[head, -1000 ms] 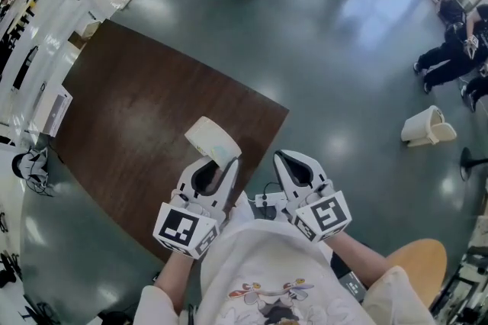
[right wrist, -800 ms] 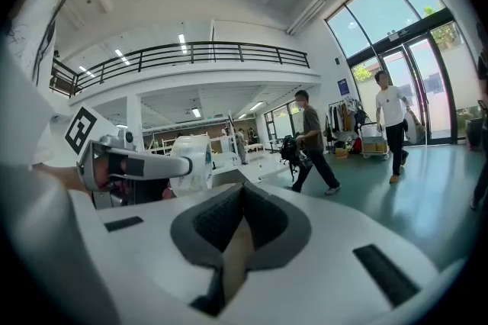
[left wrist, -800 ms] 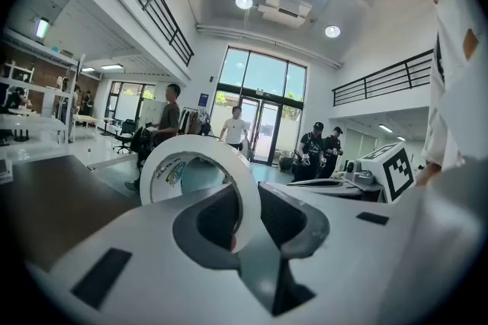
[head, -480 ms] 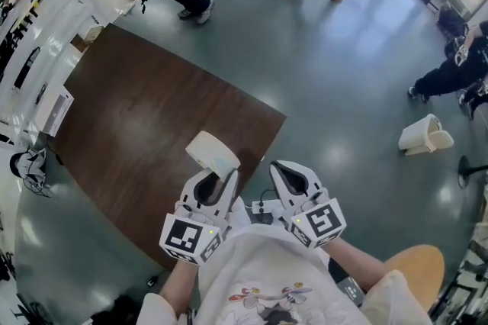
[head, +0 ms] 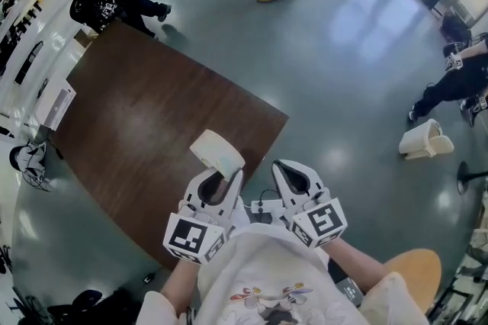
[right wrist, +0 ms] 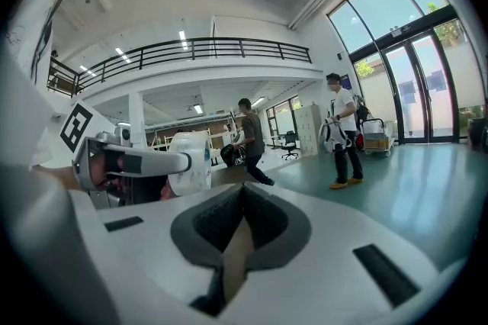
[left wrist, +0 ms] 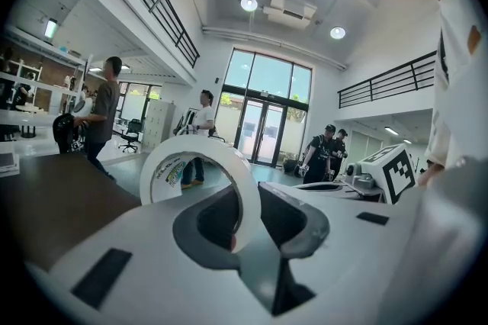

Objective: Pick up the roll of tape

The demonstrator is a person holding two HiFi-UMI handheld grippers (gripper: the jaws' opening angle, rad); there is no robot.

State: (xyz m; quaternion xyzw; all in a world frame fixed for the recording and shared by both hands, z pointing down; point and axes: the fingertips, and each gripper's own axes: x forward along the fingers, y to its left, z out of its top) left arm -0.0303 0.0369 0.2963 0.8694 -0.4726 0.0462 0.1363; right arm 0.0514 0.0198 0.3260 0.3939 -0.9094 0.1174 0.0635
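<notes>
The roll of tape (head: 217, 152) sits just below the middle of the head view, over the near corner of the brown table (head: 145, 110) and, as far as the views tell, lifted clear of it. The left gripper (head: 221, 177) has it: its jaws stand partly closed with one side of the ring's wall pinched between the pads, and the rest of the roll rises out past the fingertips.

The pickup looks all but done, so the job now is to carry it without losing it. The hold is on a thin, curved wall and not across the whole roll, so it could swivel in the pads. A steady squeeze, a level gripper and a slow, straight rise with no wrist roll should prevent that.

The ring stands on edge. In the left gripper view its open core faces the left of the frame and a little toward the camera, so its axis runs roughly level, across the jaws; the broad white band faces up in the head view.

The right gripper (head: 293, 177), just right of it, has its jaws shut on nothing. People walk the floor in the upper part of the frame
</notes>
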